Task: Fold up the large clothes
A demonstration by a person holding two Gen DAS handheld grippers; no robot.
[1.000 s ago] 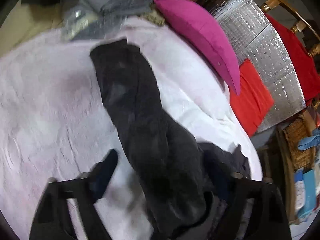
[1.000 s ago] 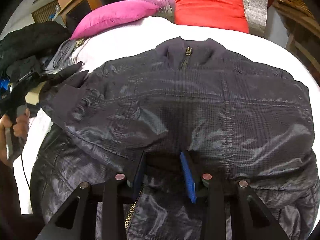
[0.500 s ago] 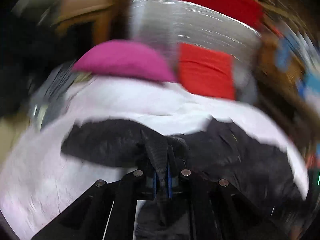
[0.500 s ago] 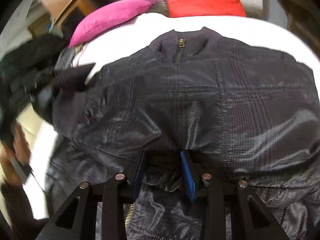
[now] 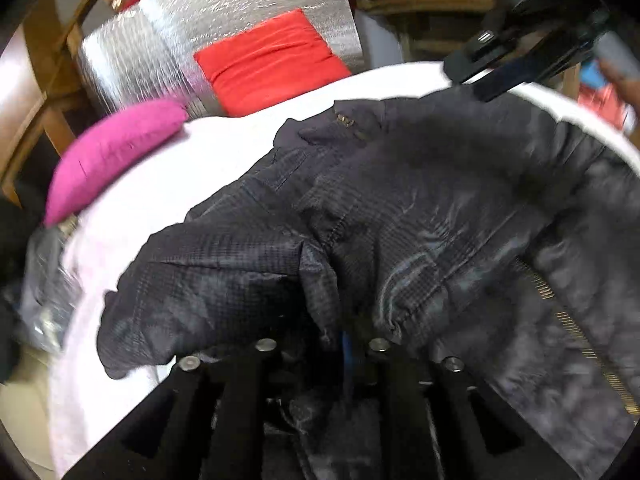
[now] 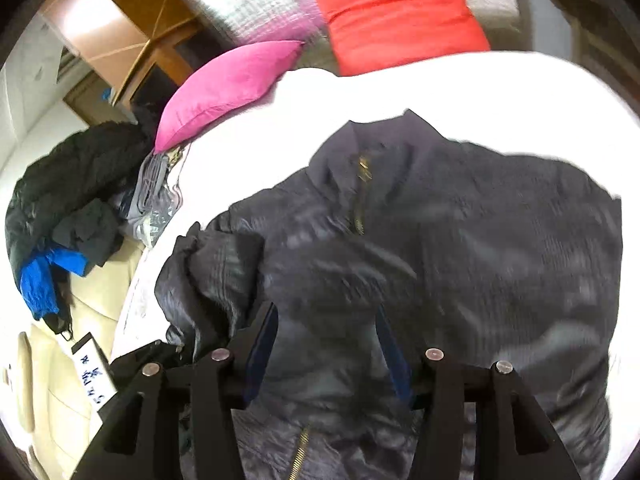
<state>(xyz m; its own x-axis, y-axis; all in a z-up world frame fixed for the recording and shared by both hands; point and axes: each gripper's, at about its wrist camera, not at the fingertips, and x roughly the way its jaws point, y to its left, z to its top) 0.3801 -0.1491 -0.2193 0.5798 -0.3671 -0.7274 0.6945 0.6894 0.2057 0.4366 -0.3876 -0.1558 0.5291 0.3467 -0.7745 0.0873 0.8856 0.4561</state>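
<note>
Here, from the left wrist, a dark jacket (image 5: pixel 400 208) lies on a white bed cover (image 5: pixel 160 184); the left gripper (image 5: pixel 324 344) has just eased its jaws, sleeve fabric bunched between them, hold unclear. From the right wrist, the right gripper (image 6: pixel 326 344) has just opened, hovering over the jacket (image 6: pixel 460 240).

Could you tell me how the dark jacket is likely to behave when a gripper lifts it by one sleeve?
The jacket will probably sag: its sleeve already lies crumpled. The shiny fabric looks slippery, so a shallow pinch may slide off. It looks thin and probably light.
</note>
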